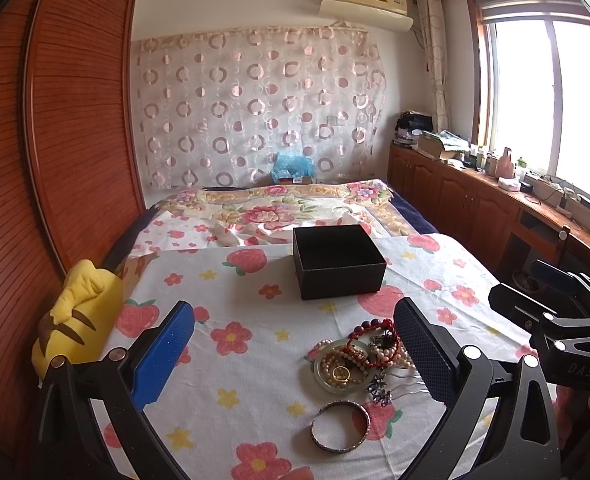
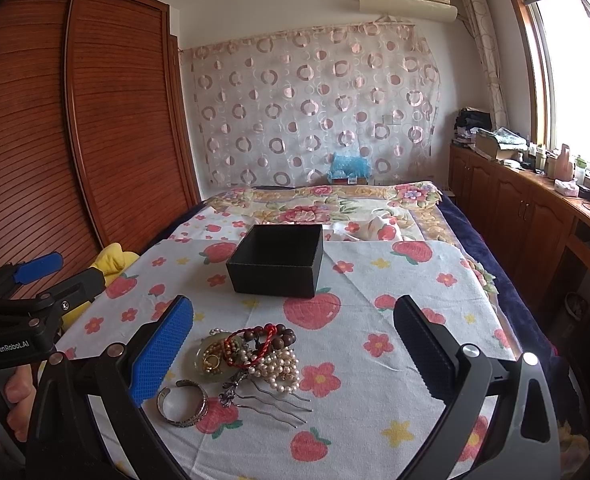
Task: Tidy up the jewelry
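An open black box (image 1: 339,261) (image 2: 277,259) stands empty on the strawberry-print cloth. In front of it lies a heap of jewelry (image 1: 359,354) (image 2: 251,354): a jade bangle, a gold ring, pearl strands, a red cord bracelet, dark wooden beads and a metal hair comb (image 2: 273,400). A silver cuff bangle (image 1: 341,425) (image 2: 183,402) lies apart, nearest me. My left gripper (image 1: 295,356) is open and empty above the cloth, the heap by its right finger. My right gripper (image 2: 295,350) is open and empty, the heap by its left finger.
The cloth covers a bed (image 1: 279,208) with a floral blanket behind. A yellow plush toy (image 1: 75,312) lies at the bed's left edge beside a wooden wardrobe (image 1: 75,120). Wooden cabinets (image 2: 527,208) with clutter run along the right under the window.
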A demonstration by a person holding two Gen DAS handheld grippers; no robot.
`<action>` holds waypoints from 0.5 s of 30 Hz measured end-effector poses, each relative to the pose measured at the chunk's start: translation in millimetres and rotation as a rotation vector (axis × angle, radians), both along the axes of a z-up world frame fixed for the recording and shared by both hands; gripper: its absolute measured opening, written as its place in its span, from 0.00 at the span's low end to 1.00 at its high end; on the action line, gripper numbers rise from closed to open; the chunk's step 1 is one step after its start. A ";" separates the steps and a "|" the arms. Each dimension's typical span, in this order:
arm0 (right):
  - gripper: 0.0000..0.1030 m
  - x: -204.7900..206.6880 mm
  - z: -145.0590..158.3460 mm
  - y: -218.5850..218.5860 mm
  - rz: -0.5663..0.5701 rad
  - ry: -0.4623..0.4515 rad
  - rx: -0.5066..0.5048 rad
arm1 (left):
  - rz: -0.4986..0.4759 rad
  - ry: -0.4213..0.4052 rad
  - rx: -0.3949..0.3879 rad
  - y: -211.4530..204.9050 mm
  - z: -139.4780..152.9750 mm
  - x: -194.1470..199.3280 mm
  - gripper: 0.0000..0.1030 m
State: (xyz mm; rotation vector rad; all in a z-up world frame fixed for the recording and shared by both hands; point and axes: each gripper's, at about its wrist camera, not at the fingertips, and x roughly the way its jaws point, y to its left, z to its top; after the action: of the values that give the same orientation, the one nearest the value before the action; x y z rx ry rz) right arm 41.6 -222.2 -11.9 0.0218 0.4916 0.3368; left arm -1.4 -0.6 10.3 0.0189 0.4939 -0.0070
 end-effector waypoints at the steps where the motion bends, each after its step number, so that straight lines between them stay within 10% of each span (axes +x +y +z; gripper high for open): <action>1: 0.98 0.1 0.0 -0.1 0.001 0.001 0.001 | 0.000 0.000 0.001 -0.2 0.9 0.0 0.94; 15: 0.98 -0.2 -1.2 -1.4 0.002 0.001 0.003 | -0.001 -0.002 -0.001 0.3 2.0 0.3 0.94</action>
State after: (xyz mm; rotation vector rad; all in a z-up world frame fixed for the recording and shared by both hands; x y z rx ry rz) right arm 41.5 -223.6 -13.0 0.0243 0.4917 0.3392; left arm -1.1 -0.3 12.3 0.0184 0.4920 -0.0078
